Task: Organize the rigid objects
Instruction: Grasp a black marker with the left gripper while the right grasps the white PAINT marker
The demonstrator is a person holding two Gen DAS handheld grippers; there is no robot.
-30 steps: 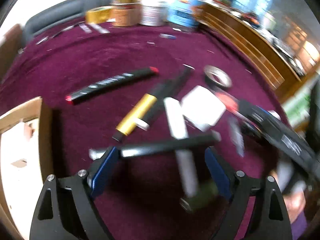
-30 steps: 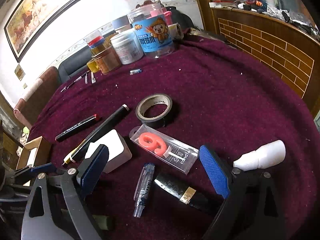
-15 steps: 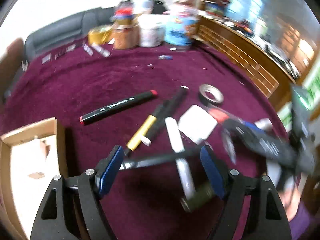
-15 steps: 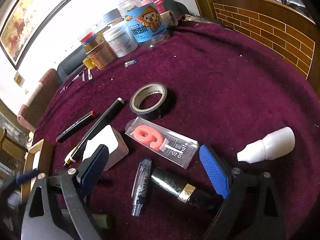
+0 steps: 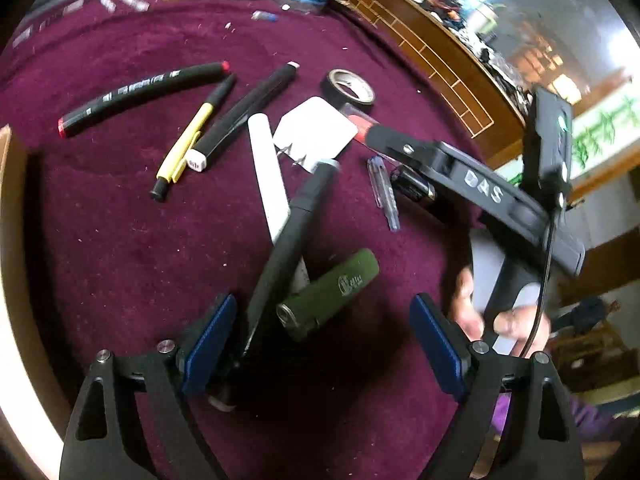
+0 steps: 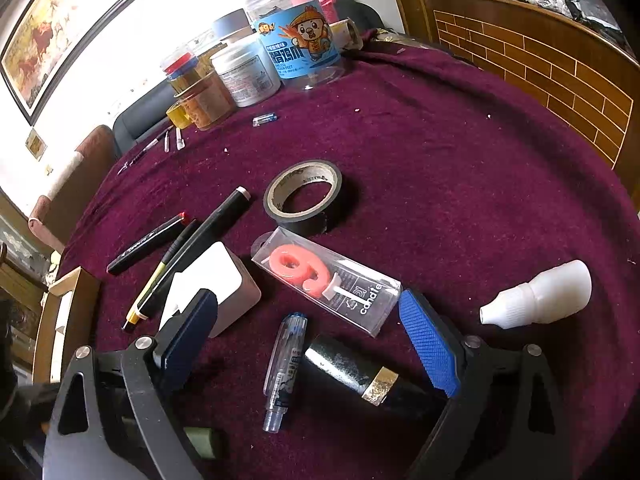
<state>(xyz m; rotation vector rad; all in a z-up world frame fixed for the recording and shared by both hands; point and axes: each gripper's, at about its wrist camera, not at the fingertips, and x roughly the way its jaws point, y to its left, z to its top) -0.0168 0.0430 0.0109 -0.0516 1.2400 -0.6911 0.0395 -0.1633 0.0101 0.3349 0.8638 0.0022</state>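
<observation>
Down on the maroon-clothed desk (image 6: 460, 168), the left gripper (image 5: 320, 344) hangs with its jaws spread wide, gripping nothing; a long black pen (image 5: 284, 240) lies slanted between them, close against the left pad, crossing over a white stick (image 5: 266, 168), and a green lighter (image 5: 332, 292) sits just beside it. Further out lie a yellow pen (image 5: 188, 140), a black marker with red ends (image 5: 140, 92), a white block (image 5: 316, 132) and a roll of black tape (image 5: 352, 88). On the right, the right gripper (image 6: 308, 340) is also wide open and empty, with a clear pen (image 6: 286, 364) and a black tube with a gold band (image 6: 360, 376) lying between its jaws. A boxed pink candle (image 6: 324, 280) sits just ahead, a white bottle (image 6: 540, 296) off to the right, jars (image 6: 296, 52) at the far edge.
</observation>
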